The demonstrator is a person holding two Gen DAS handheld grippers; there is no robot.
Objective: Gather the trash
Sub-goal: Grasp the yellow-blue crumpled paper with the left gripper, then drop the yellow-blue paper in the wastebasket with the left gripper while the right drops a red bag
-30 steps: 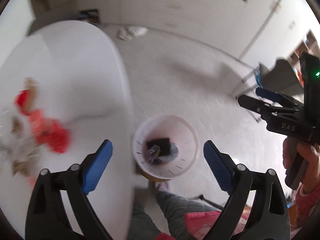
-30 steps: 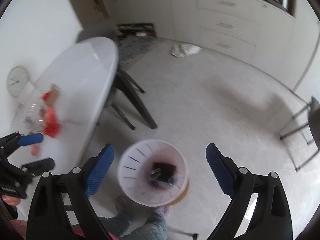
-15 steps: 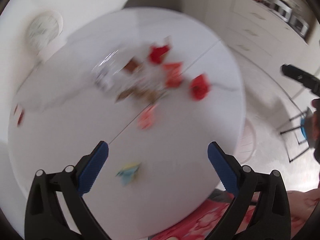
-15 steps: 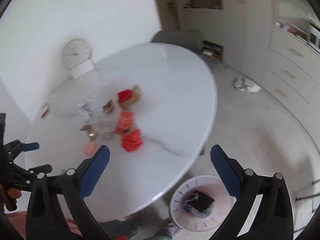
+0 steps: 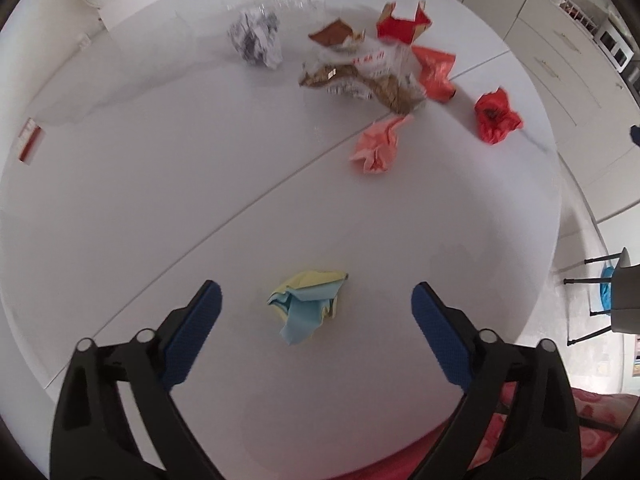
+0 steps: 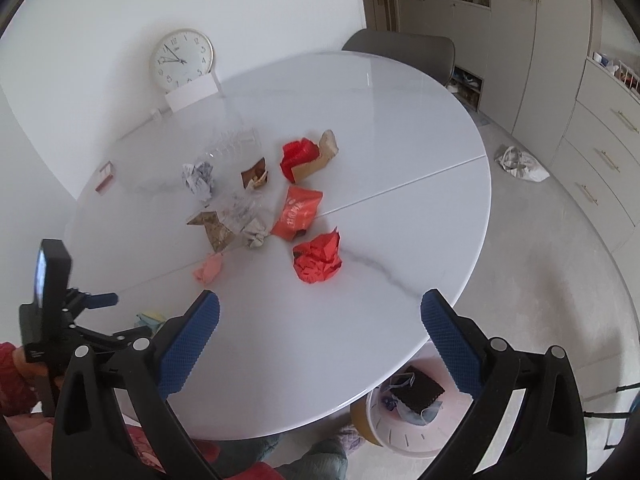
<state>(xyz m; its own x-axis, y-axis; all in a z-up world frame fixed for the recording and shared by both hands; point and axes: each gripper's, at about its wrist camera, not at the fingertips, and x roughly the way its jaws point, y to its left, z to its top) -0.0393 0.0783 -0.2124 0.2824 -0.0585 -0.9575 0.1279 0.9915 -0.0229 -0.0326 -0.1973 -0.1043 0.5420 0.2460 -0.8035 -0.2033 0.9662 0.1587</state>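
My left gripper is open and empty over the white round table, with a crumpled yellow-and-blue paper between its fingers' line. Beyond lie a pink paper wad, a red wad, an orange packet, torn wrappers and a grey paper ball. My right gripper is open and empty above the table's near edge, with the red wad just ahead. The white bin with trash in it stands on the floor under the table edge. The left gripper shows at left.
A clock leans on the wall behind the table. A small red-and-white box lies at the table's left. A grey chair stands at the far side. Cabinets line the right wall, with a bag on the floor.
Both grippers have swung up from over the bin to face the table. The left one has closed in on the yellow-and-blue paper. Both stay open and empty.
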